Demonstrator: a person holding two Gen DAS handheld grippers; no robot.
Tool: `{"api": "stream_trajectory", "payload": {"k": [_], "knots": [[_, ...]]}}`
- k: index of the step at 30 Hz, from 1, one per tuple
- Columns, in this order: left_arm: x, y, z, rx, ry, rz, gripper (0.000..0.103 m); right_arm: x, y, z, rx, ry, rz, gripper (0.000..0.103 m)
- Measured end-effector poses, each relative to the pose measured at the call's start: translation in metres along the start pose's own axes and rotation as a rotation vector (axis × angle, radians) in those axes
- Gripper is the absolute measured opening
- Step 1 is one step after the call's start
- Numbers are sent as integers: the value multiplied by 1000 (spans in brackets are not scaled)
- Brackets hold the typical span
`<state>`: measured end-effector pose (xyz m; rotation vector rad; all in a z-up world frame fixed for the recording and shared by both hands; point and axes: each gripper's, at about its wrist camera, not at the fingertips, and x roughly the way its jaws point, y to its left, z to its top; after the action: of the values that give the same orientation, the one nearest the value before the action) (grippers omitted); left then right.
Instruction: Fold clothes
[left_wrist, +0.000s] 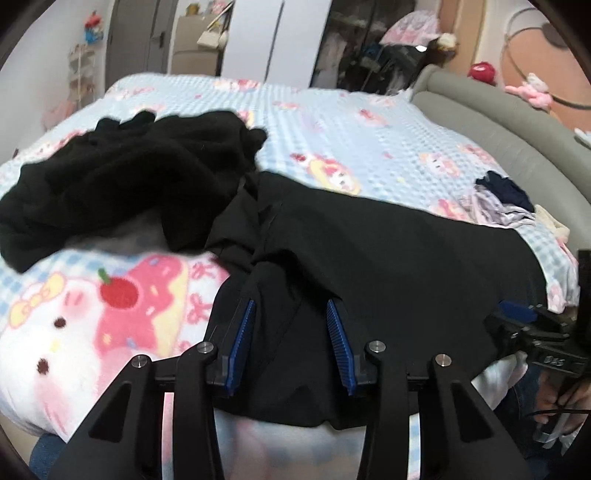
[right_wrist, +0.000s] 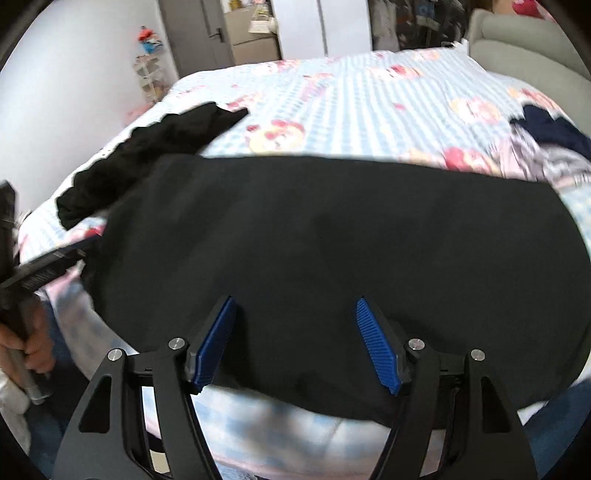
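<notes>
1. Left hand-held gripper (left_wrist: 290, 343) hangs over the near edge of the black garment (left_wrist: 369, 266), its blue pads (left_wrist: 242, 343) spread with dark cloth bunched between them; whether the pads actually press the cloth I cannot tell.
2. Right hand-held gripper (right_wrist: 295, 343) stands with its jaws spread wide above the same garment's near hem, and nothing is pinched between them.
3. That black garment lies flat across the near part of the bed (right_wrist: 351, 96), reaching almost from one side to the other.
4. A second black garment (left_wrist: 122, 166) lies crumpled on the bed's left side, touching the flat one at its far left corner.
5. A small heap of dark blue and pale clothes (left_wrist: 502, 203) sits near the grey padded bed frame (left_wrist: 517, 122) on the right; its pieces are too blurred to tell apart.
6. No basket or box for the clothes shows; everything lies loose on the checked, cartoon-printed cover.
7. Each hand-held gripper appears at the edge of the other's view, cut off by the lens rim, with a hand (right_wrist: 33, 343) around its handle.
8. The right wrist view is smeared with blur, so the garment's folds and seams are hard to read there.
9. Far shelves and hanging clothes by the doors are too small to make out.
</notes>
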<state>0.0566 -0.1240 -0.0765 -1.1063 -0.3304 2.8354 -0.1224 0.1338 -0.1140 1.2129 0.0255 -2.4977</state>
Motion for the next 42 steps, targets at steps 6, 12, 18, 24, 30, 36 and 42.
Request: {"api": "stream_trajectory", "payload": {"k": [6, 12, 18, 24, 30, 36, 42], "knots": [[3, -6, 2, 18, -54, -28, 40, -13, -42, -5, 100, -18, 4, 77], [12, -8, -1, 44, -16, 110, 28, -6, -63, -12, 171, -5, 1, 77], [31, 6, -2, -15, 93, 144, 19, -5, -63, -13, 151, -5, -7, 77], [38, 22, -5, -85, 143, 111, 23, -2, -64, -10, 145, -2, -7, 77], [51, 7, -10, 14, 180, 154, 59, -1, -61, -11, 142, 0, -11, 77], [66, 7, -2, 30, 188, 156, 55, 1, -59, -13, 128, 3, -19, 77], [69, -14, -7, 141, 169, 184, 18, 4, -56, -13, 122, 8, -29, 78]]}}
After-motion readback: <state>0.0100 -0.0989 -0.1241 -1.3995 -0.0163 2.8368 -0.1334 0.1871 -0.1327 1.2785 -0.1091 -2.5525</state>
